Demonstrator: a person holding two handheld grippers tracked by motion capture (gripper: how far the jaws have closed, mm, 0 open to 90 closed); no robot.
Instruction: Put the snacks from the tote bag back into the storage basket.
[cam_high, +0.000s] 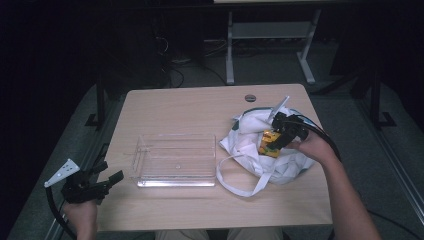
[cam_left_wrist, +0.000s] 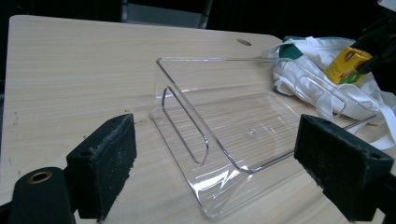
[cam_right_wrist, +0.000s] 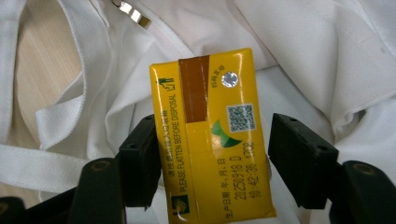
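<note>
Right gripper (cam_right_wrist: 210, 163) sits at the yellow drink carton (cam_right_wrist: 212, 135), centre of the right gripper view. Jaws straddle its long sides: the left pad touches the edge, the right pad shows a thin gap, so it's closing in, not clamped. In the high view the carton (cam_high: 270, 143) lies on the white tote bag (cam_high: 250, 137), right of centre, and that gripper (cam_high: 281, 137) comes at it from the right.

Left gripper (cam_left_wrist: 215, 163) has its jaws wide apart with nothing between them — parked off the table's lower left corner in the high view (cam_high: 107, 181), facing the clear acrylic tray (cam_left_wrist: 224, 126).

Likely step: grip the carton and lift it out of the bag, probably towards the tray (cam_high: 176, 160).

How to do it well, as I read it:
- Carton looks like a soft-walled pack. Close just until both pads bear evenly; over-squeezing would buckle it.
- Pads are low on the carton, near its bottom edge in the right gripper view. A hold nearer mid-height should reduce swing.
- Keep bag cloth out of the pinch; folds lie just beside both pads, and the strap (cam_right_wrist: 42, 163) is at lower left.
- Lift straight up first, clear the folds, then traverse.
</note>
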